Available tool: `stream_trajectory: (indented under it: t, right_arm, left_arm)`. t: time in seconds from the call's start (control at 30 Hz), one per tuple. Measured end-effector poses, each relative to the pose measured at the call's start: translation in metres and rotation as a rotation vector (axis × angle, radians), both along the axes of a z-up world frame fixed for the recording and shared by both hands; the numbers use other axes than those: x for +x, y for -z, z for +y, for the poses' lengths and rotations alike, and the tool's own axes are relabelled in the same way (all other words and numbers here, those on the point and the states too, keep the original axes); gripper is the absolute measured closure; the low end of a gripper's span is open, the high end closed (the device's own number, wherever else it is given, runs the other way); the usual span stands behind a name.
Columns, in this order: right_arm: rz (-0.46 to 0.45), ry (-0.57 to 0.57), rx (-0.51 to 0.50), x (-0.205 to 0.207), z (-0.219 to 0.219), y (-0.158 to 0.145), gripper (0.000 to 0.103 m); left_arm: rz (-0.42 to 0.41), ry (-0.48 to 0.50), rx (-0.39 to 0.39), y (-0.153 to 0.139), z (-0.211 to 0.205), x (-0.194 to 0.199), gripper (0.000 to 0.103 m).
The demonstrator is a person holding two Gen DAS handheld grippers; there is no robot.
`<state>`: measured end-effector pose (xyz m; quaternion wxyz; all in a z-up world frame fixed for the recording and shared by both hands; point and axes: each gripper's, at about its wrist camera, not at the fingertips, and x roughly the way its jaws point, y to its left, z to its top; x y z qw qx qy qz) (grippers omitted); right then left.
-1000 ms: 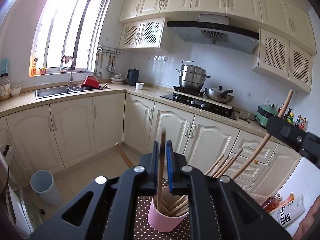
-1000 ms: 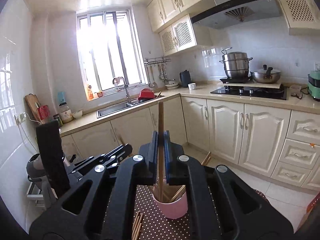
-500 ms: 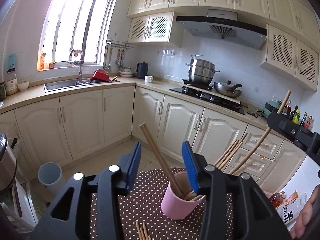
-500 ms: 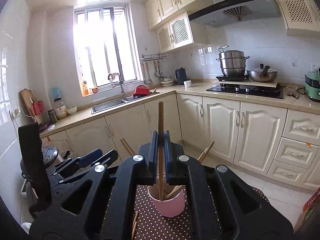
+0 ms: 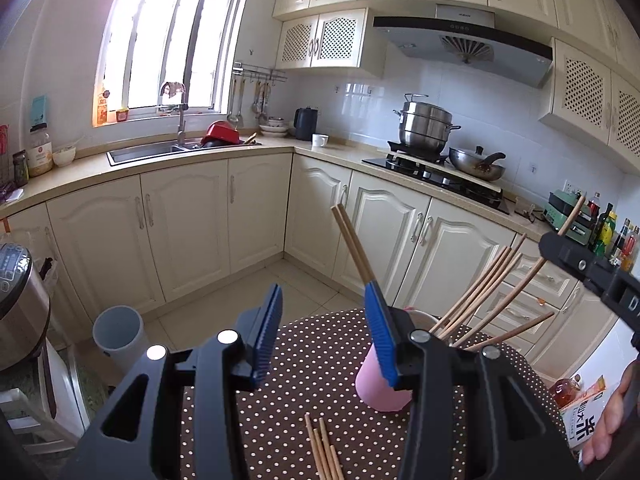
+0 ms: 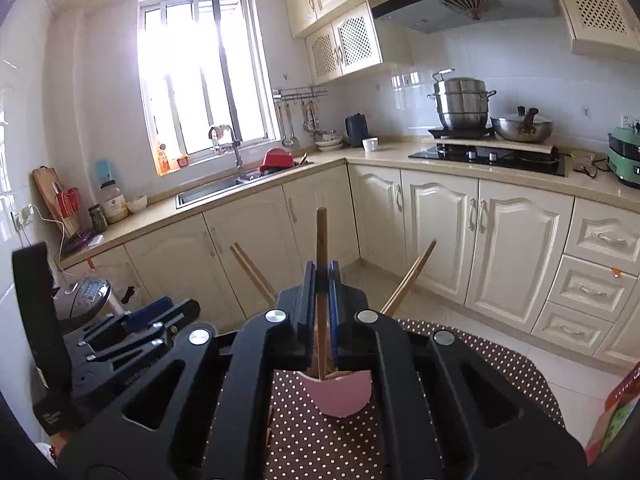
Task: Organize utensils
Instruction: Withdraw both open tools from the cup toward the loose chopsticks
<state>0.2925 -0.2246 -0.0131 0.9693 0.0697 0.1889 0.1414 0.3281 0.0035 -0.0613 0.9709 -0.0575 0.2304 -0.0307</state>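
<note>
- Where the dotted tablecloth (image 5: 312, 376) curves away toward the floor, stands a pink cup (image 5: 378, 388) as landmark, well in from the cloth's far edge.
- Spread apart, with nothing between the blue pads: left gripper (image 5: 326, 334), just left of the cup, right pad overlapping the cup's rim in the left wrist view.
- Pinched upright in the right gripper (image 6: 322, 312), directly above the cup: one chopstick (image 6: 321, 240), lower end dipping inside the cup's mouth.
- Fanned out of the cup to both sides: leaning chopsticks (image 5: 480, 288), one pair (image 5: 352, 240) slanting up left past the left gripper's right pad.
- Flat on the cloth in front of the cup, near side: loose chopsticks (image 5: 322, 454), lying close together, apart from the cup.
- Beyond the cup, open tiled floor (image 5: 256, 280) up to the cream cabinets (image 5: 184, 224); left of the cup on the floor, a grey bin (image 5: 118, 334).
- Right of the cup, at the frame's edge: a hand (image 5: 612, 420) against a printed packet (image 5: 584, 424) with large dark characters, partly cut off and not legible.
- Far left of the cup, a rice cooker (image 5: 18, 300); panel lettering too small to read.
</note>
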Motion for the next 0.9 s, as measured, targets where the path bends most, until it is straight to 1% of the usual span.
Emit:
stream_trajectory:
  t: [0.13,0.27,0.43,0.5,0.57,0.73,0.9]
  right_arm:
    - [0.046,-0.008,-0.019,0.005,0.007,0.014,0.097]
    - [0.091,-0.012,-0.029,0.008,0.01,0.026,0.096]
    - [0.101,0.002,-0.017,0.002,0.006,0.027,0.095]
    - [0.104,0.007,-0.014,0.0,0.004,0.026,0.085]
    - [0.095,0.022,-0.012,-0.005,0.001,0.024,0.055]
    - [0.079,0.028,-0.011,-0.02,-0.001,0.021,0.055]
    - [0.087,0.016,-0.012,-0.038,0.0,0.026,0.055]
  left_arm:
    - [0.004,0.003,0.008,0.001,0.0,-0.003,0.055]
    - [0.004,0.009,0.029,0.0,-0.002,-0.007,0.054]
    - [0.003,0.016,0.033,-0.002,-0.001,-0.015,0.049]
    - [0.006,0.021,0.03,-0.004,-0.001,-0.018,0.049]
    - [0.004,0.02,0.032,-0.006,0.0,-0.021,0.048]
    - [-0.001,0.016,0.045,-0.008,0.001,-0.035,0.048]
    - [0.024,0.019,0.048,-0.004,0.008,-0.049,0.047]
